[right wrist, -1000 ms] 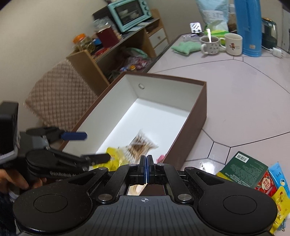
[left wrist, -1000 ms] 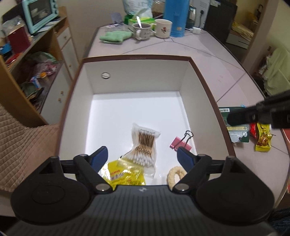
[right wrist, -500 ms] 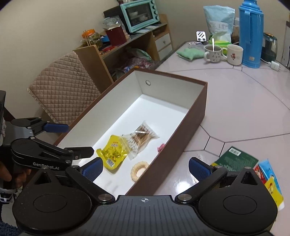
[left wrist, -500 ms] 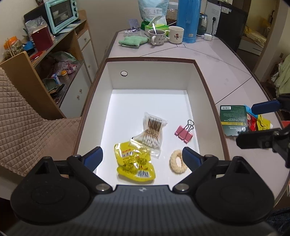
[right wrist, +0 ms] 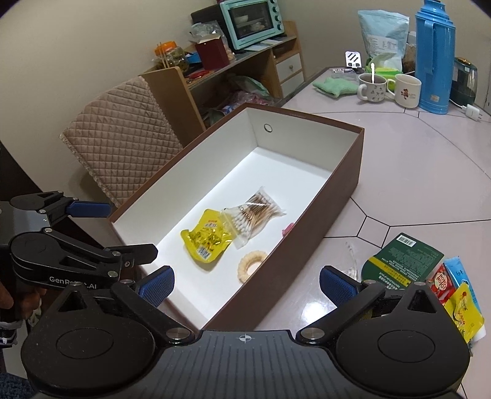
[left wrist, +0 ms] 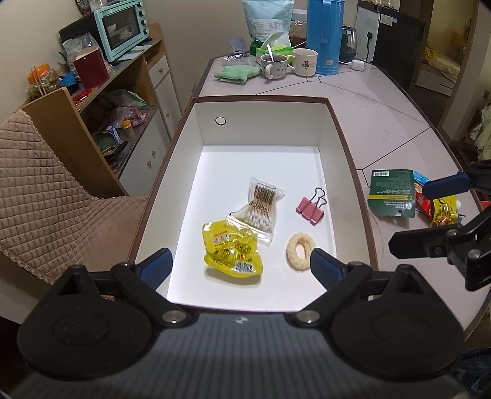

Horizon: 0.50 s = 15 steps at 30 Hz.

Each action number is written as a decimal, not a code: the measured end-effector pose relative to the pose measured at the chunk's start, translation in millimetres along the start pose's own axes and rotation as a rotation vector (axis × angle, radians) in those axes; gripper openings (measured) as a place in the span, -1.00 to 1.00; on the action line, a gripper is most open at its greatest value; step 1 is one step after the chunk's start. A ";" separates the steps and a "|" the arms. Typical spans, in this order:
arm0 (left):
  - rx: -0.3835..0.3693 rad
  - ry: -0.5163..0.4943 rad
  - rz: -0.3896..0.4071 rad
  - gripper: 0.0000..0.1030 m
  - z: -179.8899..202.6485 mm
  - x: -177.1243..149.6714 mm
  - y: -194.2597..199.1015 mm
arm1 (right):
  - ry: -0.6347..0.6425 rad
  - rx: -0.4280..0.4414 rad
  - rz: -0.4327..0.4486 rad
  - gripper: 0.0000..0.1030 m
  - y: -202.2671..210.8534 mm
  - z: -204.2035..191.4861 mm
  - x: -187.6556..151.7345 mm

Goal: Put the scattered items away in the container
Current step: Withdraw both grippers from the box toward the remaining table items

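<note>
The brown box (left wrist: 346,147) with a white inside (right wrist: 346,181) holds a yellow snack packet (left wrist: 231,248) (right wrist: 207,238), a bag of cotton swabs (left wrist: 260,208) (right wrist: 251,211), a pink binder clip (left wrist: 310,208) and a beige hair tie (left wrist: 300,251) (right wrist: 251,264). On the table right of the box lie a green packet (left wrist: 391,191) (right wrist: 402,261) and small red, blue and yellow snack packets (right wrist: 460,304). My left gripper (left wrist: 242,265) is open and empty above the box's near end. My right gripper (right wrist: 245,282) is open and empty over the box's near right wall.
Two mugs (left wrist: 288,63), a blue thermos (left wrist: 325,33), a green cloth (left wrist: 236,73) and a tissue box stand at the table's far end. A padded chair (left wrist: 46,190) and a shelf with a toaster oven (left wrist: 122,27) stand to the left.
Both grippers have pulled back and up from the box. The right gripper, shut a second ago, has opened wide. The yellow packet now lies flat in the box.
</note>
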<state>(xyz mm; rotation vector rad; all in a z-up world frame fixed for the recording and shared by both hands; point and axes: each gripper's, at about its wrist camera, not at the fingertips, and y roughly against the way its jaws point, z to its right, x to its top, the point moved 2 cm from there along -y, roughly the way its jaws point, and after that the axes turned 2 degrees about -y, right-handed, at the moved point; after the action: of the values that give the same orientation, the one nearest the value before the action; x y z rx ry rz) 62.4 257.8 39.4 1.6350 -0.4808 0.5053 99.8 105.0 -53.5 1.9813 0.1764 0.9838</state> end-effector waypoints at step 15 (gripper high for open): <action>0.021 0.005 -0.013 0.89 23.3 -16.5 15.9 | 0.007 0.027 -0.004 1.00 14.5 6.1 -19.5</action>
<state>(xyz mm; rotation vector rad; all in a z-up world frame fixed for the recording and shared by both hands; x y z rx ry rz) 41.0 233.2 40.1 1.6552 -0.4624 0.5065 87.5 83.3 -55.2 2.0010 0.1986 0.9904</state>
